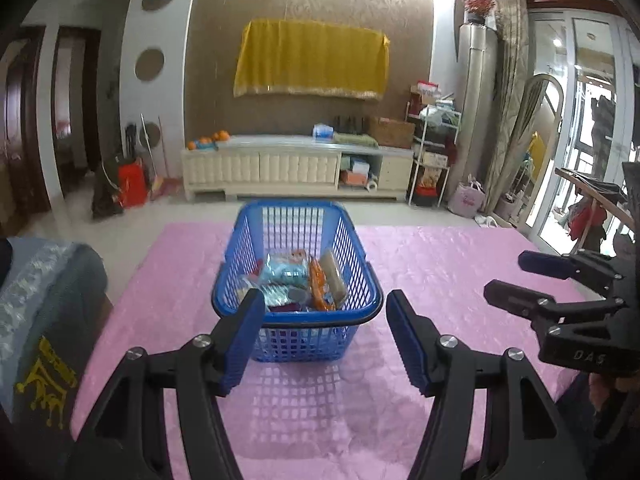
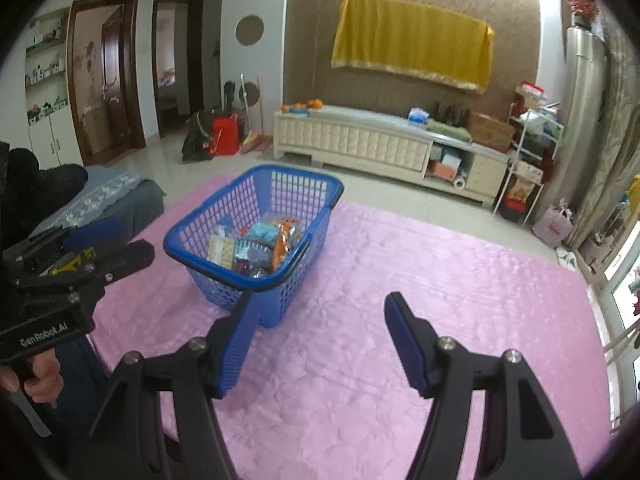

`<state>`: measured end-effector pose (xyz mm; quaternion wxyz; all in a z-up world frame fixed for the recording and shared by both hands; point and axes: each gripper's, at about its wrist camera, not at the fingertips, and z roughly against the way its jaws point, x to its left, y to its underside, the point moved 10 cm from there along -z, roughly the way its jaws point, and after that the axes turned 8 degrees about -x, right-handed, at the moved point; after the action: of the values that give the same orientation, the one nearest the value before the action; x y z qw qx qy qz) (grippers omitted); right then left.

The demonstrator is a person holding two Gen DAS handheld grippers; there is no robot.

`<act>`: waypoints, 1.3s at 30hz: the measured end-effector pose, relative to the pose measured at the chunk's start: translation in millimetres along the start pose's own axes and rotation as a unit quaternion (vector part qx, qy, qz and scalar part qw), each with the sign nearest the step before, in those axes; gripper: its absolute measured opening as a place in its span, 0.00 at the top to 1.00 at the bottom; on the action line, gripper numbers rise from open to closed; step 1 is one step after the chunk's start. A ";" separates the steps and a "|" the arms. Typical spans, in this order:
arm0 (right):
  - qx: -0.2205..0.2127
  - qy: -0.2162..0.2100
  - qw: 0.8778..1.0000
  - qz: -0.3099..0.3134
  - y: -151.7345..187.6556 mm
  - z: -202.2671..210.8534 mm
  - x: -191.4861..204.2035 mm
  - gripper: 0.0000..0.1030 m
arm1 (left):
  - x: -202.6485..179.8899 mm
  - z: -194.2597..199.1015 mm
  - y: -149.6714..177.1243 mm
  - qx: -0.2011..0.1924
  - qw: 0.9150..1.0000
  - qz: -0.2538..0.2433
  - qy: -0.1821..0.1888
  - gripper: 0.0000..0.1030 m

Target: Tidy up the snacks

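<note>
Yellow cloth (image 1: 312,60) above cream cabinet (image 1: 296,166)

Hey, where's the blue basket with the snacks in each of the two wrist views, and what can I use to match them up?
Left wrist view: the blue basket sits dead centre on the pink cloth, just beyond the open fingers.
Right wrist view: the blue basket lies left of centre, turned corner-on.
Shared landmark: the yellow cloth hanging on the brown wall behind it.

White lettering "GenRobot.AI" on the black body of the left gripper (image 2: 106,248), faint letters "DAS" on the black body of the right gripper (image 1: 508,280), snack packet print illegible
</note>
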<state>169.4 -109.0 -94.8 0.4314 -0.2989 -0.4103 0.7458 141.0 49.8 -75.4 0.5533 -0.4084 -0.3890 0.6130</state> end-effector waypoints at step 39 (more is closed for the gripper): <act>-0.111 0.036 0.993 -0.033 15.9 120.1 29.4 0.00 | -29.0 112.7 10.4 -0.063 0.998 -0.013 -0.016 0.00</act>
<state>53.9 -130.0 -53.1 0.4344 -0.3578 -0.4844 0.6698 33.9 17.3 -42.0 0.5285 -0.4272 -0.4409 0.5863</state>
